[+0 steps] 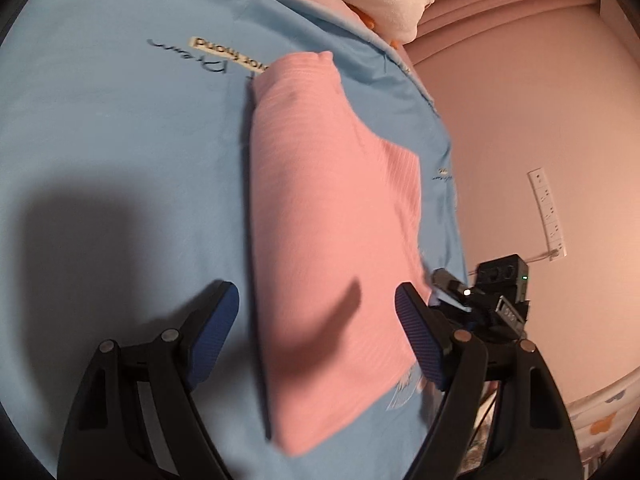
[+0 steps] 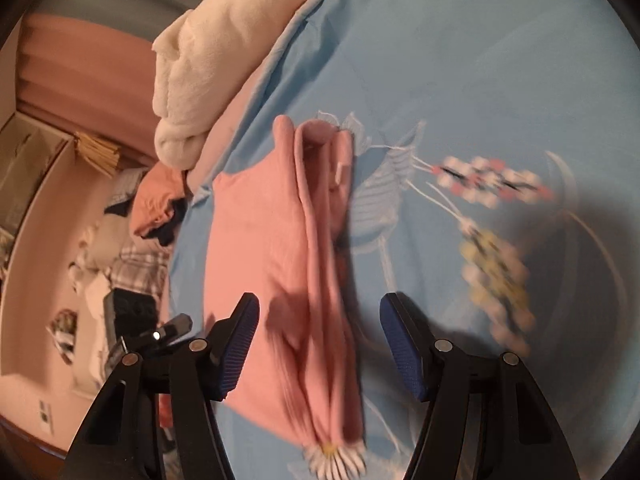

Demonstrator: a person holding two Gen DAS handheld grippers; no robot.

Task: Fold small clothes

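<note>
A pink garment (image 1: 328, 232) lies folded into a long thick strip on the light blue bed cover (image 1: 120, 140). My left gripper (image 1: 316, 316) is open and empty, its blue pads on either side of the garment's near end, above it. In the right wrist view the same pink garment (image 2: 280, 248) shows stacked folded layers along its right edge. My right gripper (image 2: 318, 328) is open and empty, straddling the garment's near end. The other gripper's body (image 1: 496, 292) shows at the bed edge in the left wrist view.
The blue cover has printed flowers (image 2: 492, 264) and lettering (image 1: 224, 50). A white fluffy blanket (image 2: 200, 60) lies at the bed's far side. A pile of clothes (image 2: 152, 204) sits off the bed. A pink wall with a power strip (image 1: 548, 212) is on the right.
</note>
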